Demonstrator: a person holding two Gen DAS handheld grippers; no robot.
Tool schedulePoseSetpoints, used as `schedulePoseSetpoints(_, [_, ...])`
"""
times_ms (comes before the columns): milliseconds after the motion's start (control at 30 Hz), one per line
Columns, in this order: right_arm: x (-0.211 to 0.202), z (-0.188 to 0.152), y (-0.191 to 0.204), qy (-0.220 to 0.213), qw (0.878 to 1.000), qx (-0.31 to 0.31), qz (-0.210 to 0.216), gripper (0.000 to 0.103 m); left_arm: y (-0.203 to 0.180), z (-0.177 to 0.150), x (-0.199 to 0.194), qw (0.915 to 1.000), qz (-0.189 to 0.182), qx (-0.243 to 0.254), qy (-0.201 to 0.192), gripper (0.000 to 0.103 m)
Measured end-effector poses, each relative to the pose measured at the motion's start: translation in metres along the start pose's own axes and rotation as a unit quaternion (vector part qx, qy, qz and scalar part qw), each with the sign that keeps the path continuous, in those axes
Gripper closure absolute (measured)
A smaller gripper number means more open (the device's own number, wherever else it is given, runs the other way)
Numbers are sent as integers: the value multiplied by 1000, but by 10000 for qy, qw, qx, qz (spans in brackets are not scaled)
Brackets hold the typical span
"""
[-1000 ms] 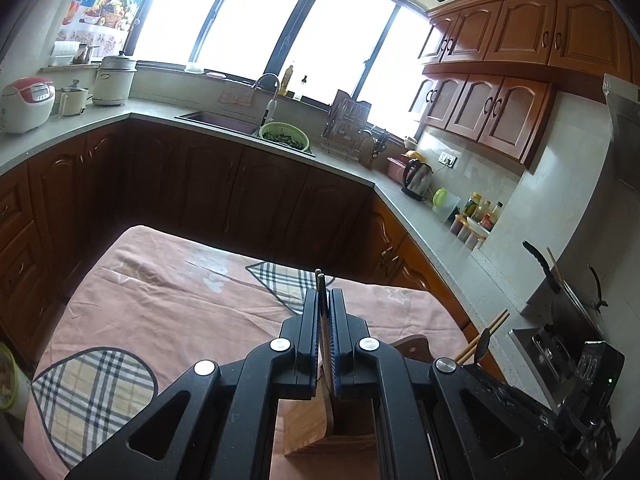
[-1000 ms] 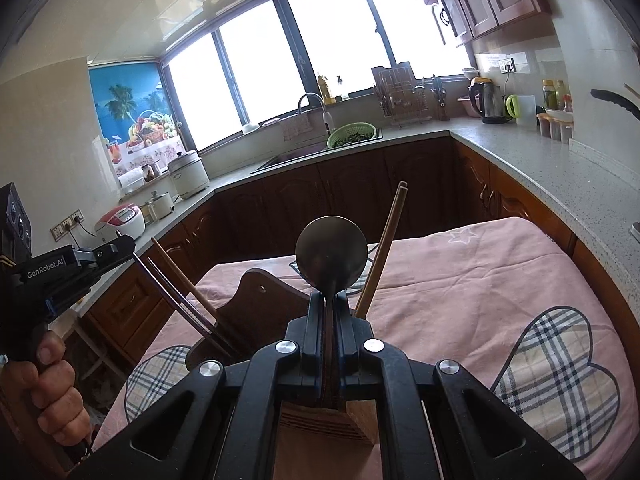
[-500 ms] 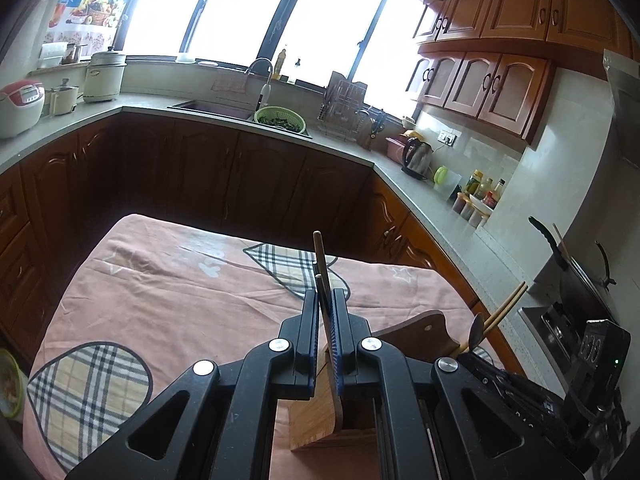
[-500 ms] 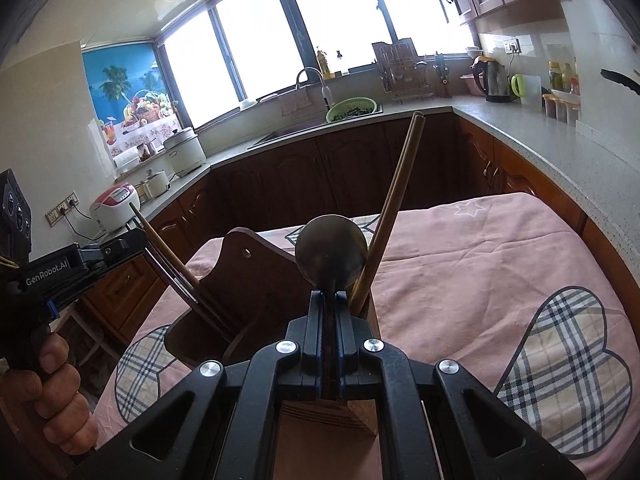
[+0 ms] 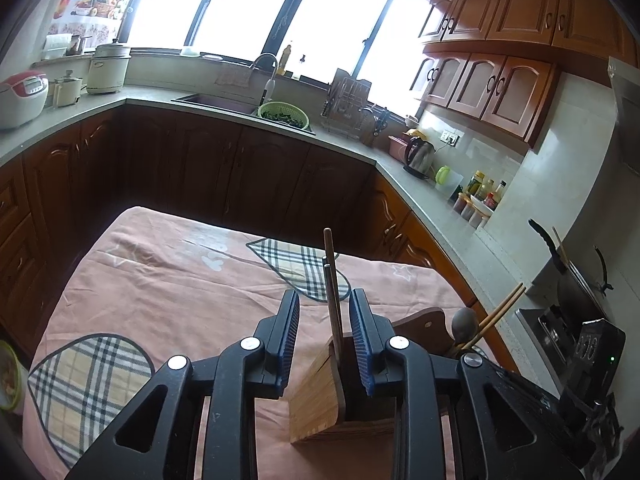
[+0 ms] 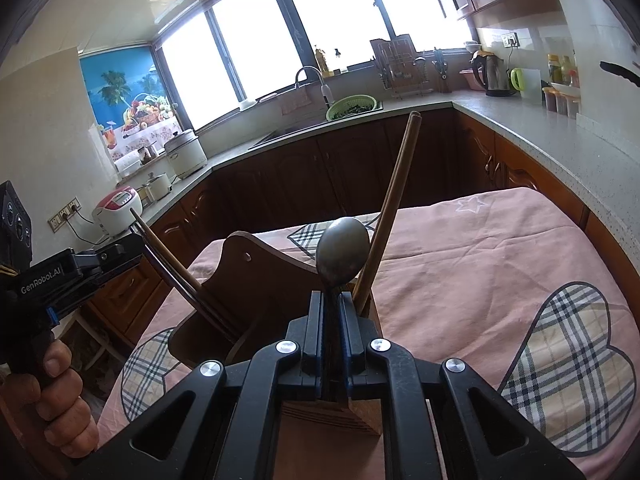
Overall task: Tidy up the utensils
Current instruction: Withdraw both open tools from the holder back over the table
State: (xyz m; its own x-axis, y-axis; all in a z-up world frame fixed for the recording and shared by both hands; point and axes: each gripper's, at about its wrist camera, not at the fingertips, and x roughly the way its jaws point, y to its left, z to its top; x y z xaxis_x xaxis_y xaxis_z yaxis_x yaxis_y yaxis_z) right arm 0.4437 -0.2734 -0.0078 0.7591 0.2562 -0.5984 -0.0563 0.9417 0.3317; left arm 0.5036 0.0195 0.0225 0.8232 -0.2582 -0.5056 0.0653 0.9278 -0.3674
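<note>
A pink cloth with plaid patches (image 6: 500, 264) covers the table; a wooden utensil holder (image 5: 320, 400) stands near its front edge.

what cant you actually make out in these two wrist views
- Inside of the wooden holder: left wrist view, hidden by its own wall and the left gripper, whose fingers are opening around the chopsticks.
- Spoon handle: right wrist view, hidden between the right gripper fingers, which are starting to open.
- Bottle labels on the counter: left wrist view, too small to read.
- Holder base: right wrist view, covered by the gripper body.
</note>
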Motion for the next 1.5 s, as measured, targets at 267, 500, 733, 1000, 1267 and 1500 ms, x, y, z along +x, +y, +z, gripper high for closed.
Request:
schedulePoseSetpoints(267, [-16,-2,-1,-130,9998,114,38,78,3,-9,-18,9999,40,-100,10,57])
schedulePoseSetpoints(500, [-40,-11,-3,-300,9992,249,26,53,9,-25,-52,9996,141,-233,-23,27])
schedulePoseSetpoints(733, [-75,-30,-1,-490,9982,340,110,31,17,-56,-96,9991,189,-373,105,26])
schedulePoseSetpoints(1000, [-116,-61,13,-492,9983,264,163,27,19,-94,-149,9984,252,-405,319,26])
schedulePoseSetpoints(1267, [-152,-89,20,-553,9977,340,171,27,15,-119,-186,9976,276,-313,548,26])
schedulePoseSetpoints(1500, [-173,-113,23,-495,9982,328,100,25,17,-139,-210,9964,322,-395,671,26])
